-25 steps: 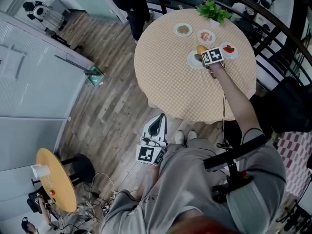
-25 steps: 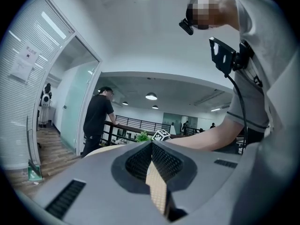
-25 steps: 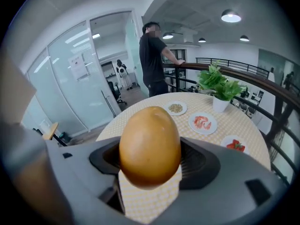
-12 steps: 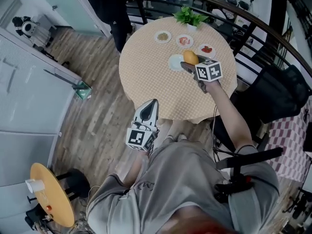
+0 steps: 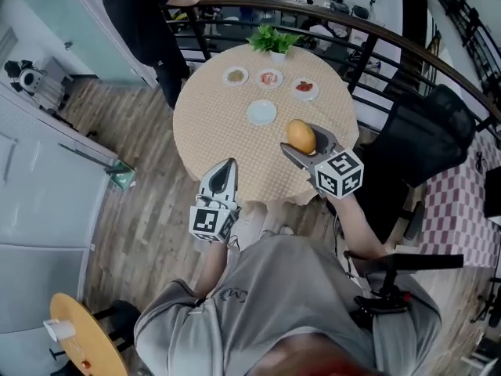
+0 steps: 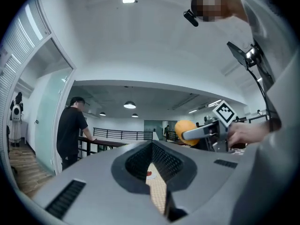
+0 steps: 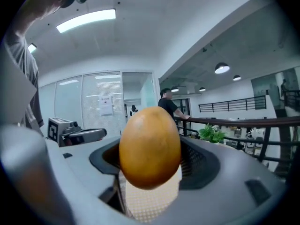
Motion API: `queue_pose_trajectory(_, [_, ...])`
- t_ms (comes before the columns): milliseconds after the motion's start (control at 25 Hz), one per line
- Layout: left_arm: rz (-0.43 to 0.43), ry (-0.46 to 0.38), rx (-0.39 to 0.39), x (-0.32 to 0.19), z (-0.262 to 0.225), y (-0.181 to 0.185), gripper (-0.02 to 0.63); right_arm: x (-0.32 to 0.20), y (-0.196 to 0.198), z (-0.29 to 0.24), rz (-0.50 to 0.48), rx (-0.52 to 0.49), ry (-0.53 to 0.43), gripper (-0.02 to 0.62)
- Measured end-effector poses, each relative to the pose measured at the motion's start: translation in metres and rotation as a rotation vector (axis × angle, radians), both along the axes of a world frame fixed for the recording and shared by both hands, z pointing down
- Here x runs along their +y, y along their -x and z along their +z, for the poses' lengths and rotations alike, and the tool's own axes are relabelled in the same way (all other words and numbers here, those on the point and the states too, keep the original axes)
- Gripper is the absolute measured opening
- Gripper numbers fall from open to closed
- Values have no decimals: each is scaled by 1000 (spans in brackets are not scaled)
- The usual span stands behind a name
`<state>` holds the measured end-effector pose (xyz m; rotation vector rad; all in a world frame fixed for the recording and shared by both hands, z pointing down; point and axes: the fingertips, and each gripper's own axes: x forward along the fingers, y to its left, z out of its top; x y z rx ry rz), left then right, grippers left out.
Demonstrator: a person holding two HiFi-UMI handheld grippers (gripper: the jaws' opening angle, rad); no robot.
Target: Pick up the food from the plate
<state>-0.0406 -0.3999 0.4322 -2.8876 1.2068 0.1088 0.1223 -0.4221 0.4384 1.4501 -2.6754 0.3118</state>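
The right gripper (image 5: pixel 304 142) has its fingers clenched on the orange-yellow egg-shaped food (image 7: pixel 150 146), gripping it at both sides. It holds the food in the air over the near right edge of the round bench covered in a tan checked cloth (image 5: pixel 227 124). The food is clear of the white round plate (image 5: pixel 261 113), which lies near the middle of the bench, well apart from the gripper.

The left gripper (image 5: pixel 227 167) hangs at the near left edge of the bench. Its fingers are pressed together with nothing between them, and only a thin slit of the checked cloth shows through.

Along the far edge of the bench stand three small white dishes. One holds brownish food (image 5: pixel 235 75), one pinkish food (image 5: pixel 269 77) and one red food (image 5: pixel 305 88). A green leafy plant (image 5: pixel 274 39) sits just behind them.

A person in black clothes (image 5: pixel 145 22) stands beyond the far left edge, leaning on the dark curved railing (image 5: pixel 376 34). The floor is grey-brown wood planks (image 5: pixel 149 171).
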Motion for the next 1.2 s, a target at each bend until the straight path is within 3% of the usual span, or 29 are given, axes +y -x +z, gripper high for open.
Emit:
queue_pose_trajectory(320, [11,-68,-6,-3,-10,-6,9,74,0,-50,73,27,-255,334])
queue_pose_trajectory(640, [45,-37,-6,12,4,-15,9,79,-14,-37,112,45,-246,333])
queue_pose_trajectory(1200, [40,-19,9,19,7,-5,10,81,-10,-34,99,43,-237,333])
